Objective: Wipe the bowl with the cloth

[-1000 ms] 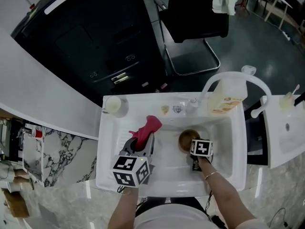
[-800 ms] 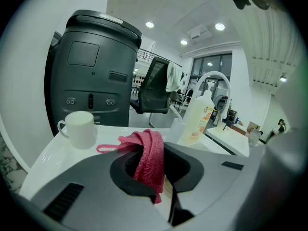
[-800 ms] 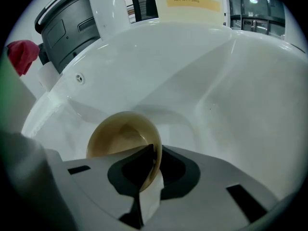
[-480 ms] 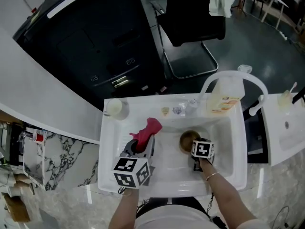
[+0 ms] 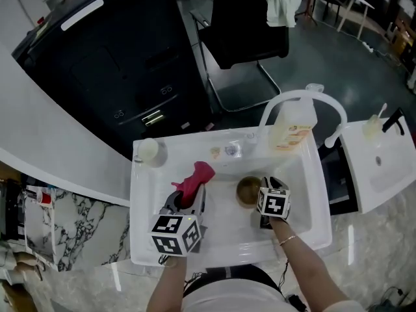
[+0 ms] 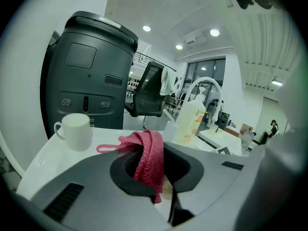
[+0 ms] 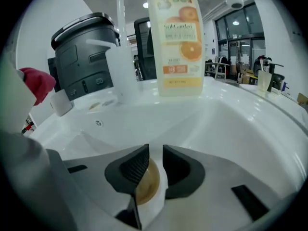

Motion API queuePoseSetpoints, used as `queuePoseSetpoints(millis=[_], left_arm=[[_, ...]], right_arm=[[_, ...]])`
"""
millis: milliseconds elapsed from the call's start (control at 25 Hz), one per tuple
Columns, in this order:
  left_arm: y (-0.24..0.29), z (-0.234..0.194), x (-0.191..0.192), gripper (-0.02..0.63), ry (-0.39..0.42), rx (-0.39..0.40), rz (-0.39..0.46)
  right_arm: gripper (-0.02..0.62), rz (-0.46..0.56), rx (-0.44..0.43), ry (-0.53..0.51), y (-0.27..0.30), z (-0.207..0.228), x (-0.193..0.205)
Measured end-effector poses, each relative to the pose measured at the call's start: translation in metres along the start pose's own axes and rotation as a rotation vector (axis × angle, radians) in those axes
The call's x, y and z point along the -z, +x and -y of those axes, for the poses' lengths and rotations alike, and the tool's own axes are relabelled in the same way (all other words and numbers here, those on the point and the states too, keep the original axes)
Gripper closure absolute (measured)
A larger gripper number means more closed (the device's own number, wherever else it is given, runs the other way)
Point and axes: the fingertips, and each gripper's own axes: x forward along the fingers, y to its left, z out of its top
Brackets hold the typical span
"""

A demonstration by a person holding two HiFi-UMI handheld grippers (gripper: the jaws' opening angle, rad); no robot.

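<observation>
R gripper (image 7: 155, 150) jaws just opened, empty, above bowl (image 5: 246, 188); L gripper (image 5: 187, 203) keeps cloth (image 5: 195, 177).

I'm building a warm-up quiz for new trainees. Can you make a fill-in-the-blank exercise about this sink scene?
1. The left claw grips the pink ___.
2. The brown bowl lies in the white ___.
3. A white ___ with a handle stands at the far left corner.
Missing words: cloth; sink; mug.

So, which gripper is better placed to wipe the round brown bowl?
Left, probably: the left gripper clamps the pink knitted cloth near the bowl. The right gripper has just been opening its jaws and grips nothing.
</observation>
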Motion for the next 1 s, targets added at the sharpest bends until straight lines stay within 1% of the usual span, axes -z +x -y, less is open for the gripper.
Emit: queuePoseSetpoints(millis=[240,480,760,1000], left_arm=[[-0.015,0.003,-0.003,0.556,0.007,0.039,0.023],[-0.035,0.006,-0.006,0.555,0.020,0.066,0.051],[-0.055,0.011,-0.012,0.555,0.035,0.096,0.099],[-0.076,0.015,-0.014,0.556,0.058,0.123,0.127]], right_arm=[[0.506,0.149,-0.003,0.000,-0.046,-0.013,-0.035],[0.512,0.317,-0.006,-0.003,-0.105,-0.031,-0.065],[0.531,0.438,-0.037,-0.033,-0.174,-0.053,-0.084],[0.580,0.526,-0.050,-0.067,-0.230,-0.072,-0.086]])
